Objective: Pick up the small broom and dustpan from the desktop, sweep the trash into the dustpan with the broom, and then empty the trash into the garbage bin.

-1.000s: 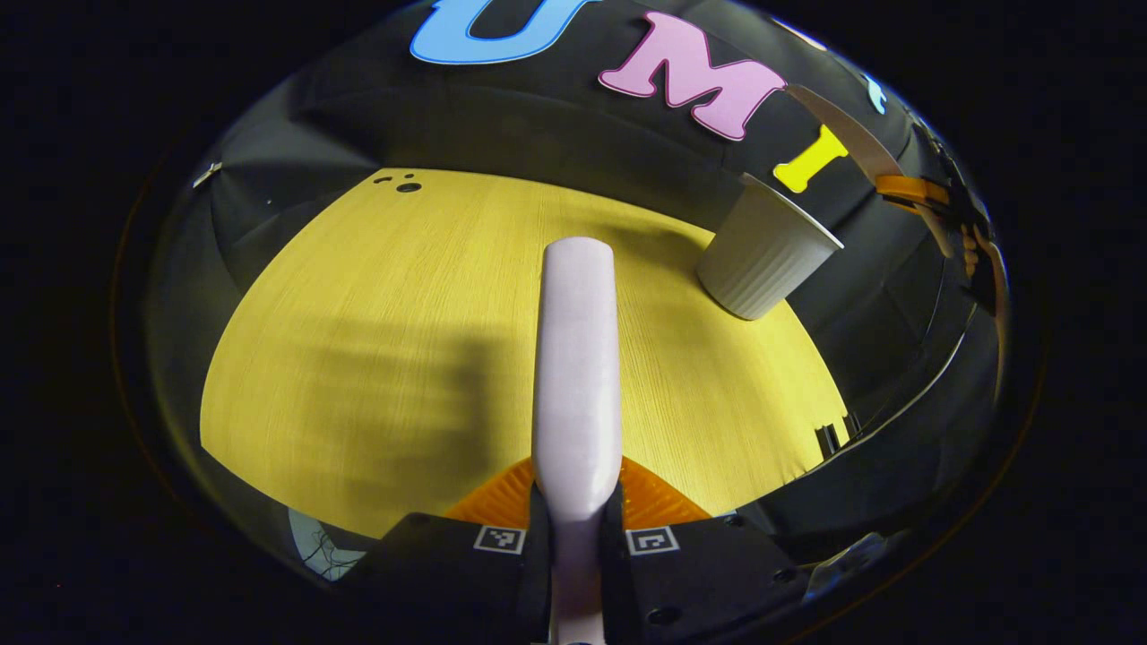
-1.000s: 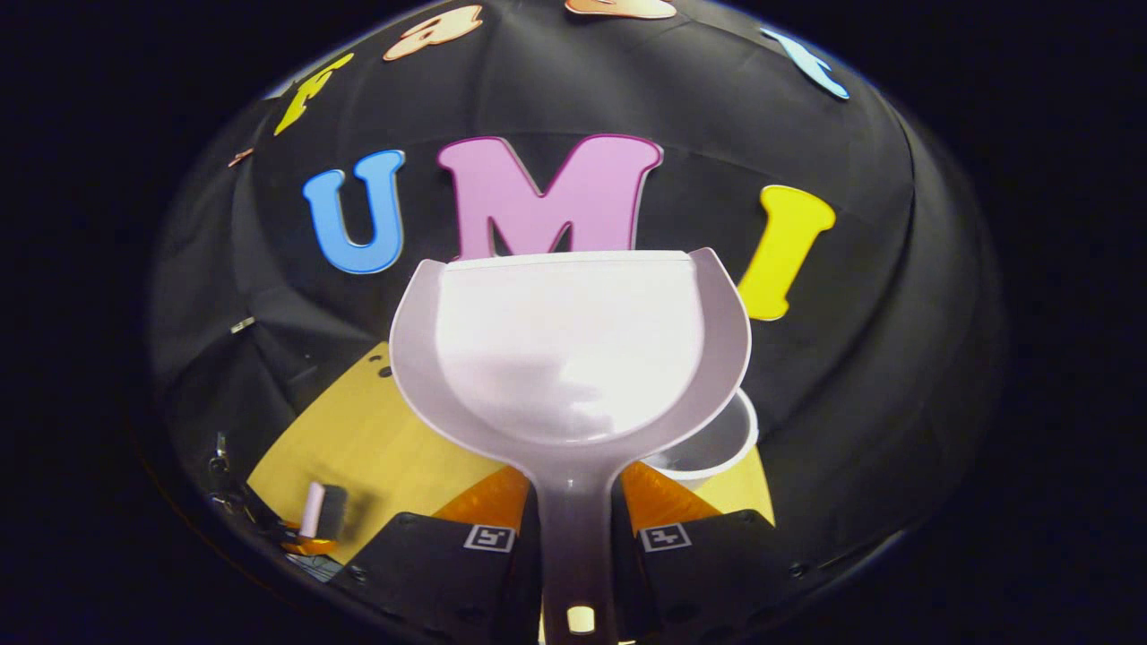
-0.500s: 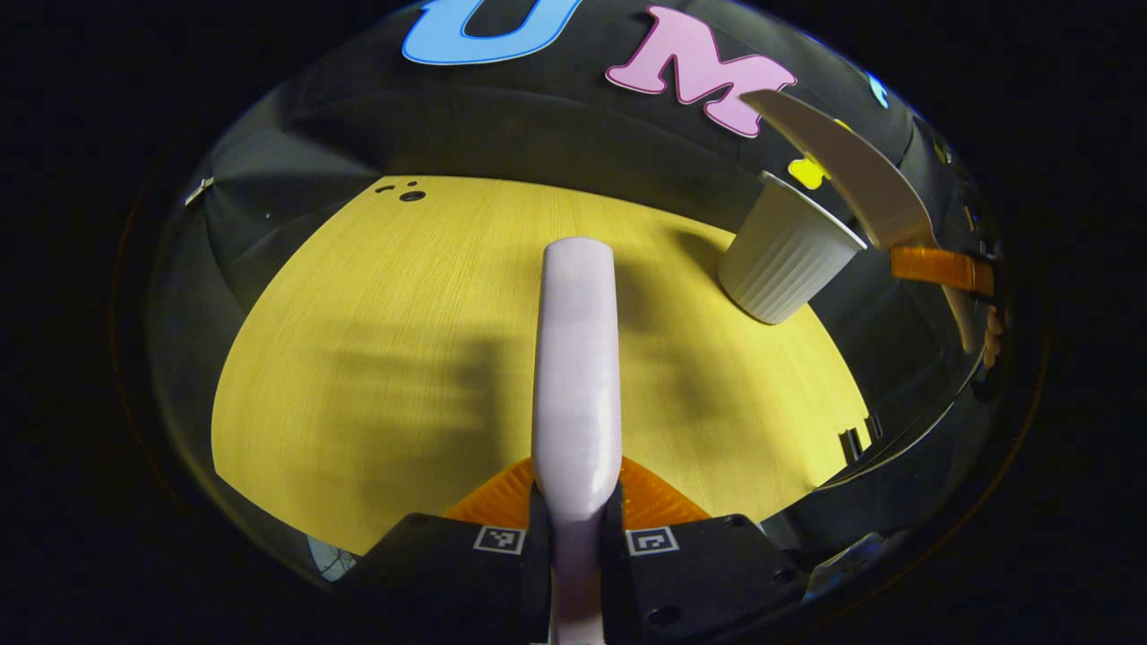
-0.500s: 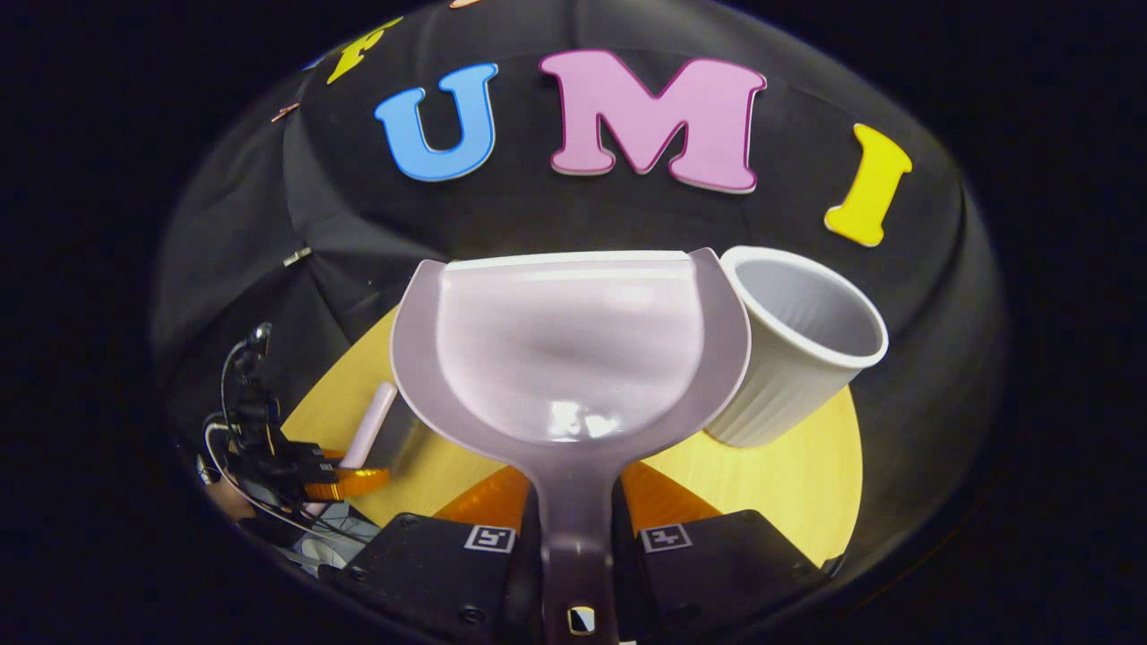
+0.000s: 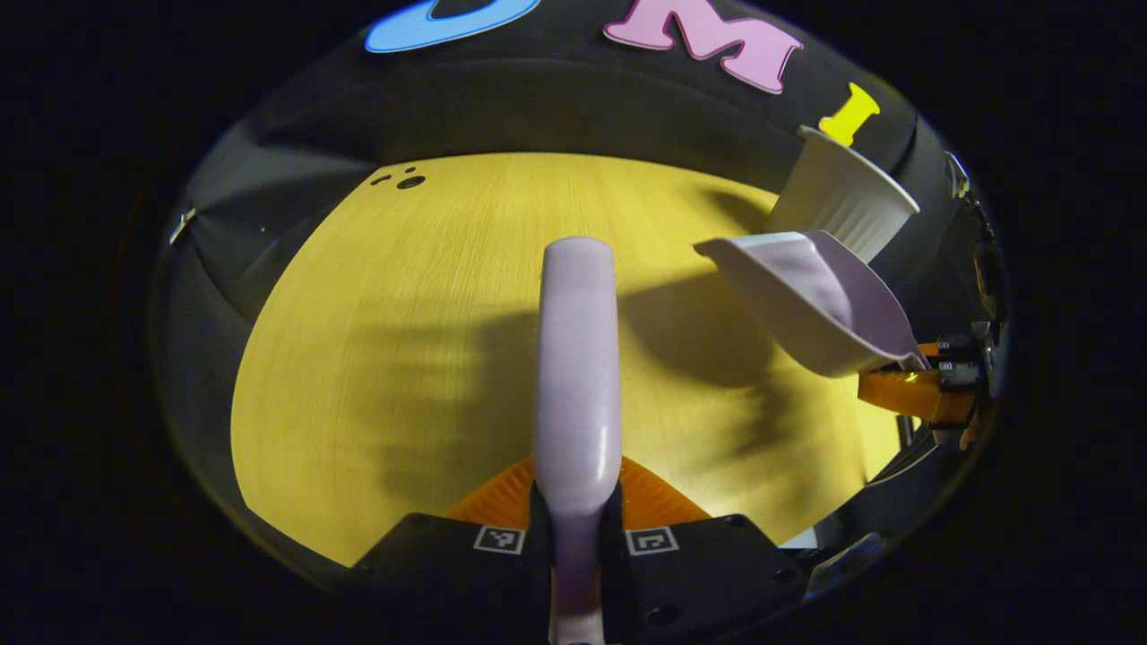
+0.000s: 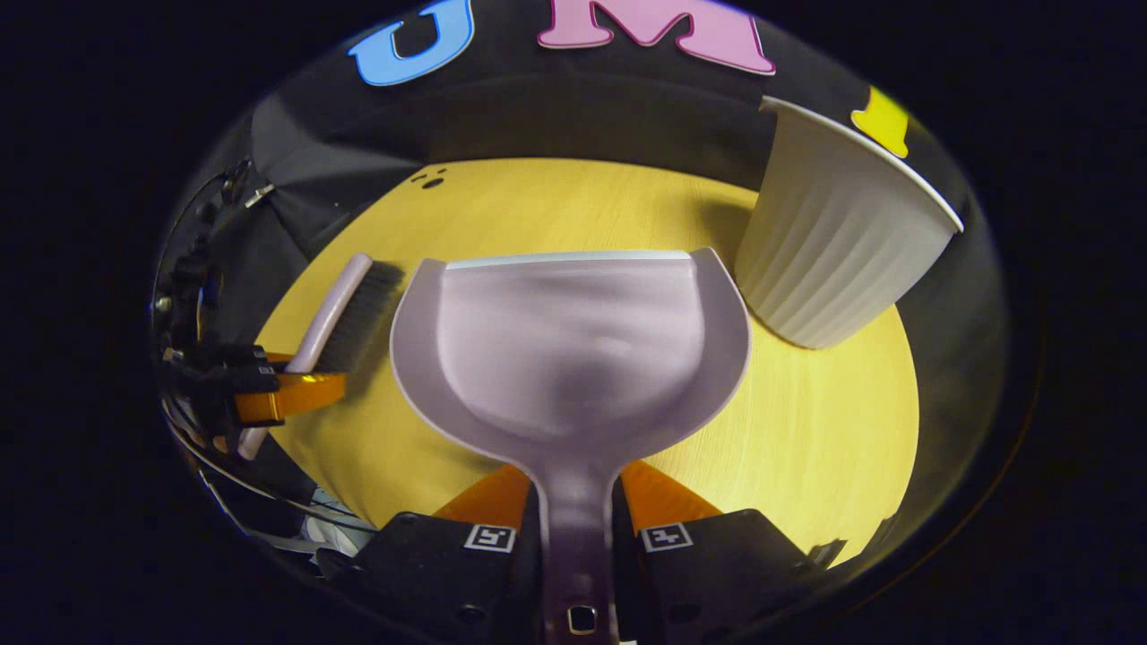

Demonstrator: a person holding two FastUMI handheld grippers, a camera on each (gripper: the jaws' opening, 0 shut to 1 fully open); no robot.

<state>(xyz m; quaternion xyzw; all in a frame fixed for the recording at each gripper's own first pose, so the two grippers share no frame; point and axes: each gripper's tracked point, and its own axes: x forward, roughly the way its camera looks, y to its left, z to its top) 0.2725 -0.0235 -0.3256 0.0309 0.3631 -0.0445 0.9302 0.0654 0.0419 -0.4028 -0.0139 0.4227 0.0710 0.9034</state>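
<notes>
My left gripper is shut on the pale lilac broom, whose back runs forward over the yellow desktop. In the right gripper view the same broom shows dark bristles at the left, held by the left gripper. My right gripper is shut on the handle of the pale lilac dustpan, which hangs level and empty above the desktop. The dustpan also appears at the right of the left gripper view, held by the right gripper. A white ribbed bin stands just right of the pan.
The bin sits at the desktop's far right corner, near the black cloth wall. Small dark holes mark the far left of the desktop. Cables and gear hang off the left gripper at the table's left edge.
The dustpan has come down and away from above the bin to a level pose over the desktop. The broom has barely moved; the bin now stands beside the pan.
</notes>
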